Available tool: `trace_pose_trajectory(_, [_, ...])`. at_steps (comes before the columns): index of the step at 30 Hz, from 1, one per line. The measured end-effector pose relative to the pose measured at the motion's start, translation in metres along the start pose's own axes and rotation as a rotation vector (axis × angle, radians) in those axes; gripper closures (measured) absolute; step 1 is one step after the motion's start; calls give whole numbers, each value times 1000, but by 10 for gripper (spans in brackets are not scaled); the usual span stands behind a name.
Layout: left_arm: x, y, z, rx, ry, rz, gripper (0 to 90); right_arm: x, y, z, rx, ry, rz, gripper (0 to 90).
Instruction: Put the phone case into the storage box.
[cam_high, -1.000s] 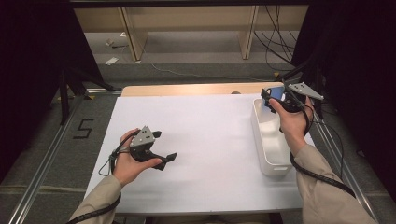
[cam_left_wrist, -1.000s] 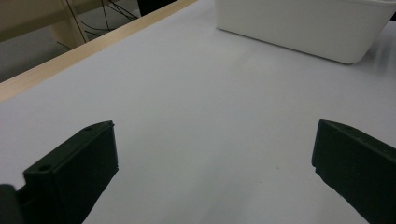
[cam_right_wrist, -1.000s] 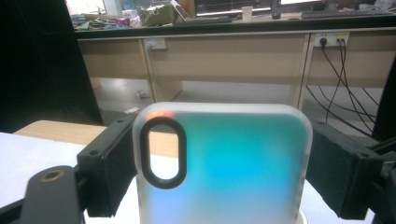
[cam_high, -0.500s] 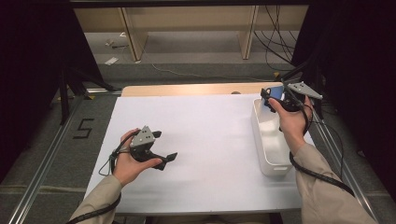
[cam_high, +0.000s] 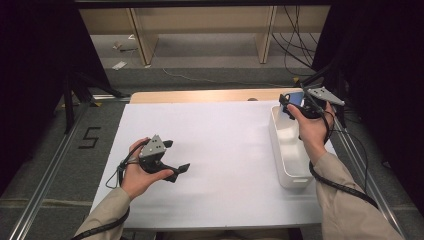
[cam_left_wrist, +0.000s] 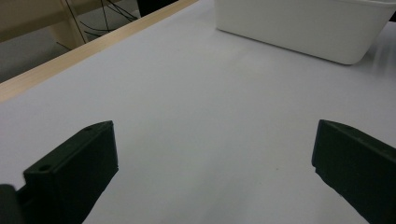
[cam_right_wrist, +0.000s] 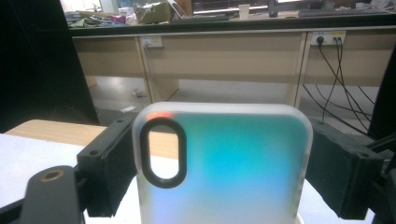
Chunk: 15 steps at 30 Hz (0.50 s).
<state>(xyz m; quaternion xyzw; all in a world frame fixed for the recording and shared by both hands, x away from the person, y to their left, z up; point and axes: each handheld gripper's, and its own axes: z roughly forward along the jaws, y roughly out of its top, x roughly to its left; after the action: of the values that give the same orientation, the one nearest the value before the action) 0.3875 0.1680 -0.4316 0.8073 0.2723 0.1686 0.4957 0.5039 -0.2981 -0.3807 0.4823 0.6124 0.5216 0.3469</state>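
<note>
A translucent blue-green phone case (cam_right_wrist: 224, 163) with an oval camera cutout stands upright between the jaws in the right gripper view, both pads pressed against its sides. In the high view my right gripper (cam_high: 292, 105) holds that phone case (cam_high: 296, 98) above the far end of the white bin (cam_high: 280, 150) at the table's right. My left gripper (cam_high: 175, 157) rests low over the white table sheet (cam_high: 225, 150) at the left, open with nothing between its jaws. The left gripper view shows the two black fingers (cam_left_wrist: 74, 172) wide apart over bare white surface.
The white bin (cam_left_wrist: 299, 28) stands ahead of the left gripper. A wooden table edge (cam_high: 200, 96) runs along the far side. Beyond it are desk legs and cables (cam_high: 295, 45) on the floor. Metal rails (cam_high: 45, 175) flank the table.
</note>
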Motion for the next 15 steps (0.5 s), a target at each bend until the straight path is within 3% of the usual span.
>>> trace_pose_trajectory(15, [0, 0, 0, -2, 1, 1, 0, -1, 1, 2, 0, -6, 3, 179])
